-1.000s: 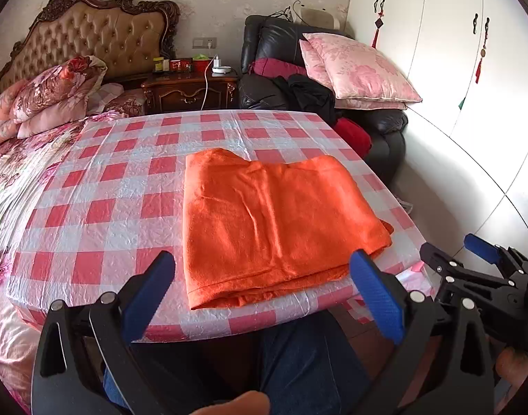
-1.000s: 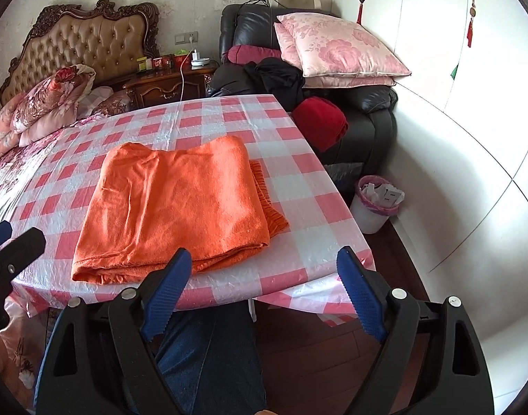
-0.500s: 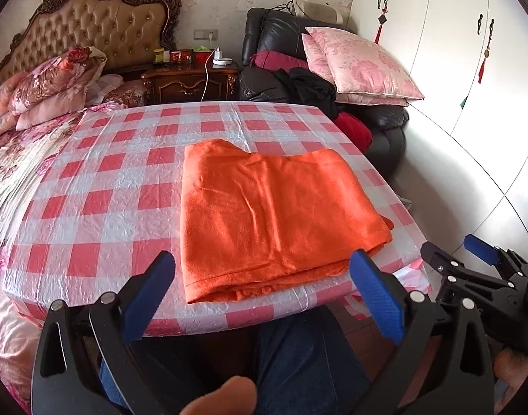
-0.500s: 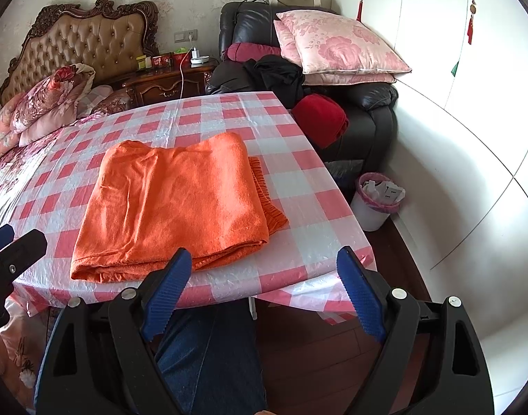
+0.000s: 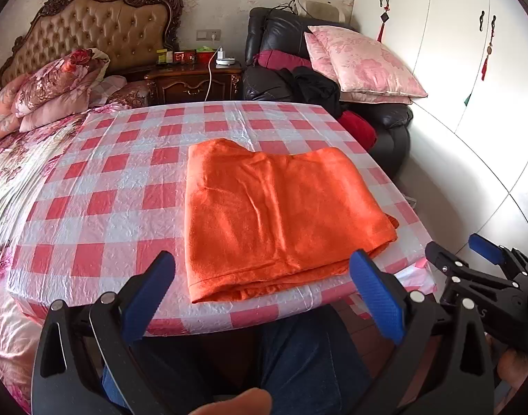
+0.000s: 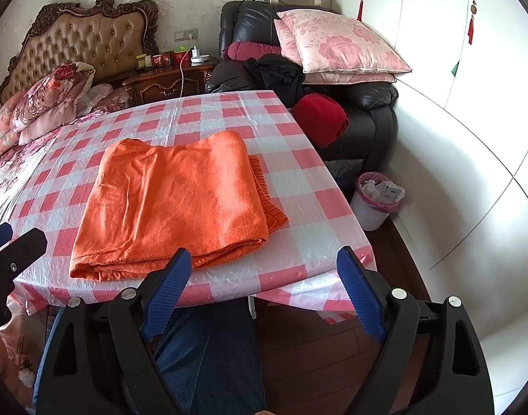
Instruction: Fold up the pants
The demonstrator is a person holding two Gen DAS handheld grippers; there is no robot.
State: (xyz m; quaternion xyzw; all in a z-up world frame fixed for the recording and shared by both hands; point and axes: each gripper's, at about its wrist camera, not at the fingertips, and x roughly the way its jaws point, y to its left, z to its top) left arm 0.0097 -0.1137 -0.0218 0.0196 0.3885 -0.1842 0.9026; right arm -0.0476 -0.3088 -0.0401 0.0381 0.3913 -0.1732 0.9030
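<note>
Lying flat on the checked tablecloth [image 5: 125, 186], the orange pants [image 5: 277, 214] were already folded into a stacked rectangle near the table's 6 o'clock edge, toward the 3 o'clock side. In the right wrist view a ribbed band [image 6: 267, 197] stuck out from under the top layer at 3 o'clock, so the layers did not line up quite evenly. The left gripper [image 5: 264, 297] hung off the table at 6 o'clock, its blue fingers [image 5: 149, 294] wide apart and holding nothing. The right gripper [image 6: 260, 290] sat likewise at 6 o'clock, spread and empty, clear of the cloth. Judging by this, the folding looked essentially done; at most one more fold or tucking in that band seemed left.
</note>
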